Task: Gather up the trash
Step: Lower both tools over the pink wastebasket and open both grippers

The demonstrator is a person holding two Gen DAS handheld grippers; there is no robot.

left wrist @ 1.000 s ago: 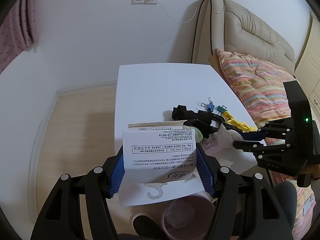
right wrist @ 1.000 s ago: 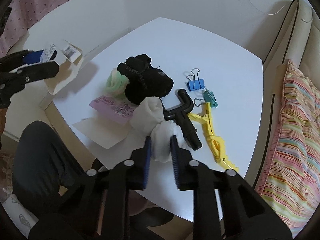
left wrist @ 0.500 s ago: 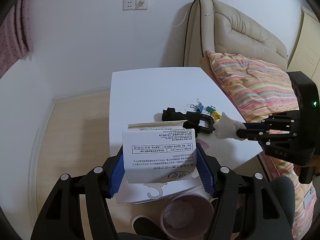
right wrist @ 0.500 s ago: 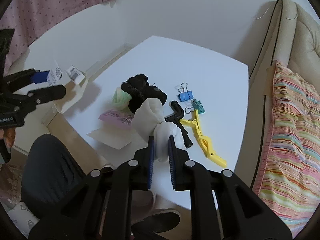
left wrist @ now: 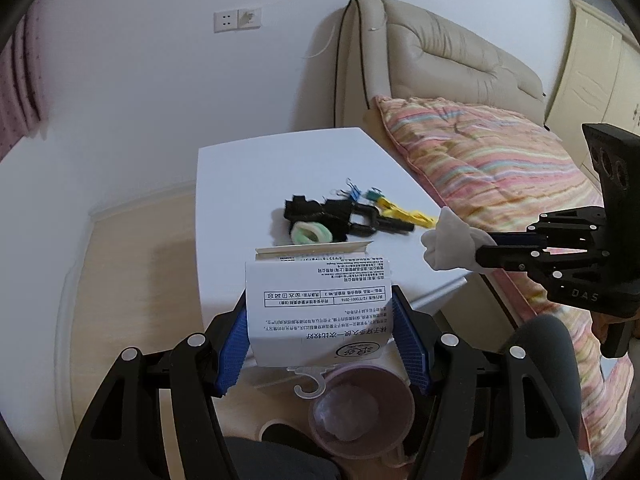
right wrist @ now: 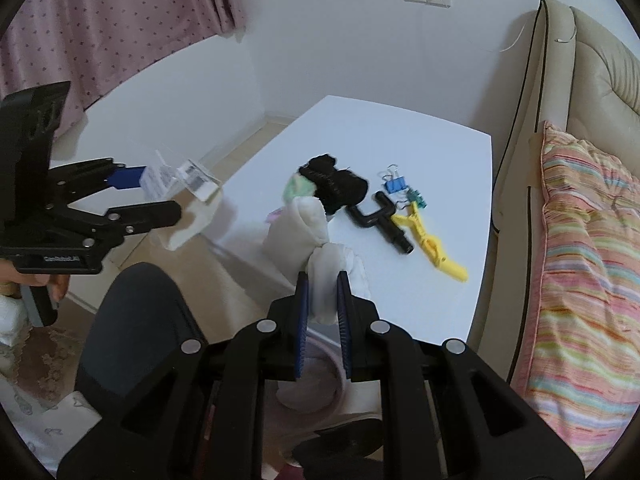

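- Trash in hand: white printed carton (left wrist: 318, 308) clamped between the pads of the left gripper (left wrist: 320, 344); crumpled white tissue wad (right wrist: 320, 248) pinched in the closed right gripper (right wrist: 323, 304).
- Change over the last second: tissue wad was lying on the white table (left wrist: 248, 176) against the black items; it is now lifted clear and carried off the near edge. Both wrist views have pulled back and up from the table.
- Carton grip unchanged across the frames; same orientation, print upside down to camera.
- Pink bin (left wrist: 360, 408) sits on the floor below the near table edge, just under the carton and its plastic hook. Right view shows the bin rim (right wrist: 332, 350) directly beneath the right gripper.
- Judgement: both pieces are now staged above the bin; release is the next step, not yet done.
- Left on the table: black fabric bundle (right wrist: 336, 184), green ring (left wrist: 312, 234), black pipe fitting (right wrist: 380, 220), binder clips (right wrist: 394, 182), yellow clip (right wrist: 436, 248). Which of these count as trash I cannot tell.
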